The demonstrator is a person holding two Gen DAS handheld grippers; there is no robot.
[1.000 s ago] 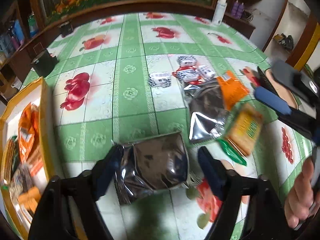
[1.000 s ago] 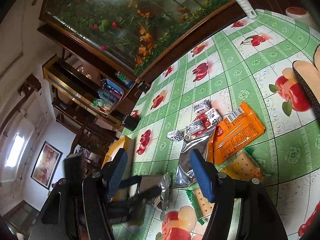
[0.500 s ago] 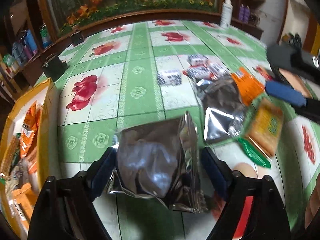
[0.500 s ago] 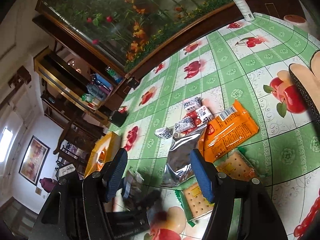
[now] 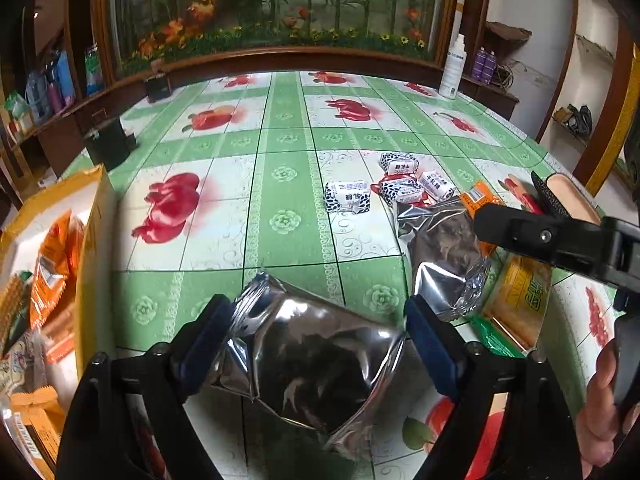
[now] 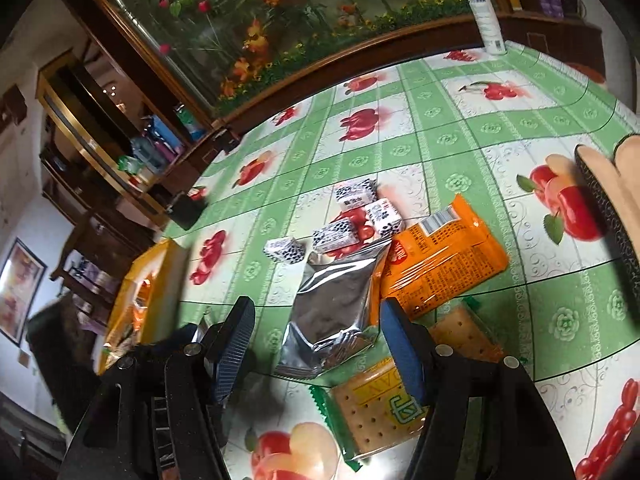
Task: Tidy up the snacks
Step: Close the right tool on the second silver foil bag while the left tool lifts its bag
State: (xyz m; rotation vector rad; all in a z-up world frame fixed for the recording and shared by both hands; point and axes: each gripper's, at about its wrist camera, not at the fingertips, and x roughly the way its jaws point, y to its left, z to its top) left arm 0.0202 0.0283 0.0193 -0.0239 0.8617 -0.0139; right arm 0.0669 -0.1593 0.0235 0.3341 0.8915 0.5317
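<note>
My left gripper (image 5: 316,340) has a silver foil pouch (image 5: 312,364) between its blue pads, raised and tilted above the tablecloth. Both pads touch the pouch's edges while the jaws are opening. A yellow tray (image 5: 94,240) with orange snack packs stands to its left. My right gripper (image 6: 318,348) is open, hovering over a second silver pouch (image 6: 336,308) that lies flat without touching the pads. Beside that pouch lie an orange pack (image 6: 440,260), green-edged cracker packs (image 6: 380,404) and several small black-and-white candy packs (image 6: 284,250).
A white spray bottle (image 5: 454,68) stands at the table's far right edge and a small black box (image 5: 108,144) at the far left. A dark-rimmed slipper-like object (image 6: 608,200) lies at the right. A hand (image 5: 604,400) grips the right gripper's handle.
The left gripper has raised the silver pouch off the tablecloth and tipped it up. The right gripper has swung down and across, and now hovers over the second silver pouch.
</note>
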